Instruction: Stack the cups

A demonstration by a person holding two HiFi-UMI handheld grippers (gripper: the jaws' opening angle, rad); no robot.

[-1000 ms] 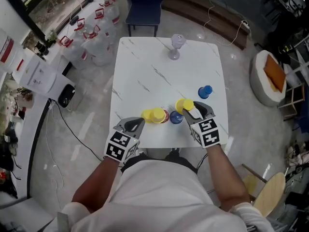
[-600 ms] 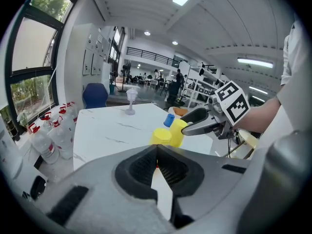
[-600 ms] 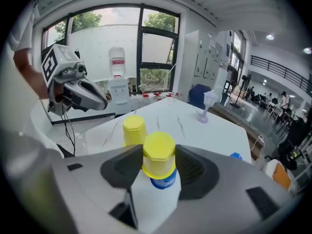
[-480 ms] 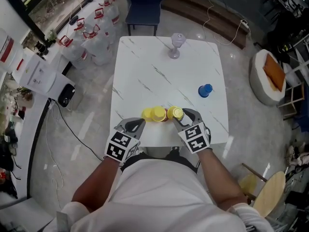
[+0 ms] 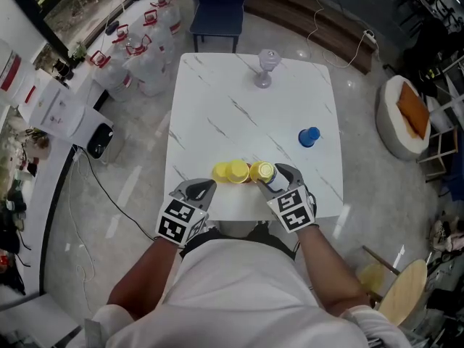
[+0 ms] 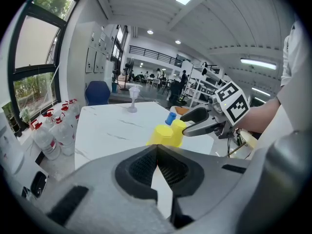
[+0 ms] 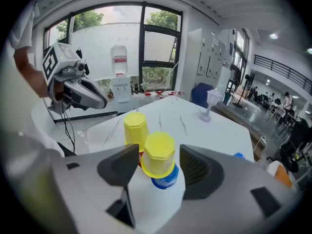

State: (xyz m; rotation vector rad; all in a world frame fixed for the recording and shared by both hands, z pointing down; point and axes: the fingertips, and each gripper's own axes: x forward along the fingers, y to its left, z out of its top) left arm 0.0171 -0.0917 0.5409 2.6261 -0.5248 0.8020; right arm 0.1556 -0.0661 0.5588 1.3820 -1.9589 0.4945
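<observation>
Head view: near the lower edge of the white table (image 5: 217, 107), the right gripper (image 5: 281, 174) straddles a stacked yellow cup (image 5: 262, 170), just right of two other yellow cups (image 5: 230, 171); a lone blue cup (image 5: 309, 136) stands towards the right edge. The left gripper (image 5: 204, 185) sits at lower left. Left gripper view: its jaws are pressed together with nothing between them. Right gripper view: the jaws have just been opening and stand wide, clear of the stacked yellow cup, which sits upside down on a lower blue cup (image 7: 165, 180) at centre frame

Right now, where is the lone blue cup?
In the head view, the blue cup stands alone on the table's right side, farther back than the yellow cups.
</observation>
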